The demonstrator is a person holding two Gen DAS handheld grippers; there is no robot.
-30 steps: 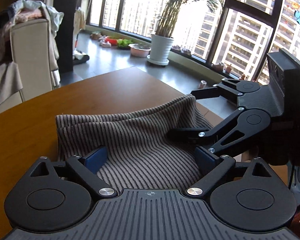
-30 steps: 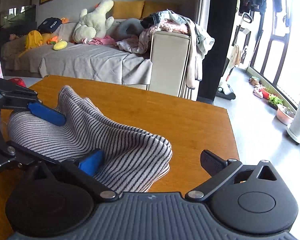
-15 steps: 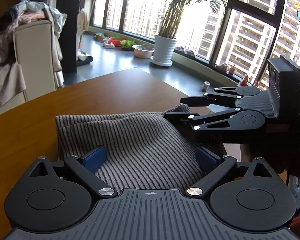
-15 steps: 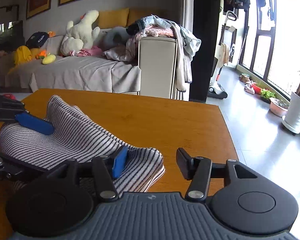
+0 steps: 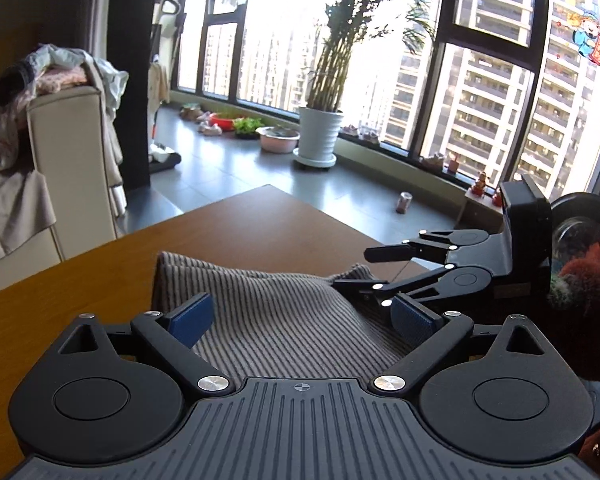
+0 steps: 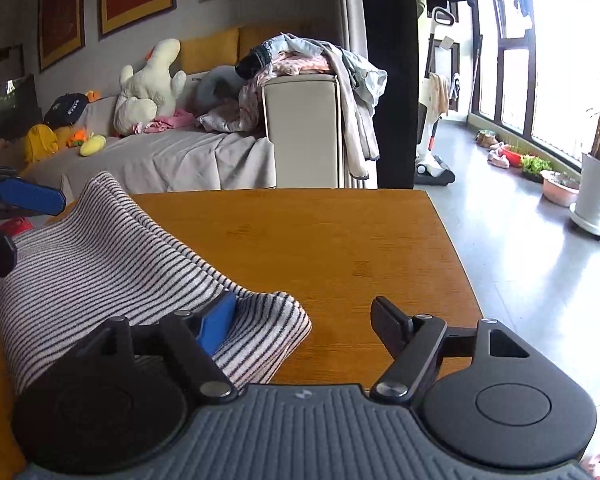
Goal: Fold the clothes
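A grey-and-black striped knitted garment (image 5: 276,312) lies folded on the wooden table (image 5: 100,272). My left gripper (image 5: 300,316) is open, its blue pads spread above the near part of the garment. The right gripper shows in the left wrist view (image 5: 364,268) at the garment's right corner, jaws apart. In the right wrist view the garment (image 6: 112,264) lies left of centre. My right gripper (image 6: 304,316) is open, its left blue pad (image 6: 218,322) resting on the garment's corner, the other finger over bare table. The left gripper's blue pad (image 6: 28,196) shows at the far left.
The table's far edge and right corner (image 6: 424,196) drop to a grey floor. Behind stand a sofa (image 6: 160,160) with plush toys, a cream armchair (image 6: 304,128) piled with clothes, and a potted plant (image 5: 320,136) by the windows.
Both grippers have lifted and tilted up. The garment's raised fold has sunk flatter onto the table. The right gripper's jaws have opened wider again after narrowing.
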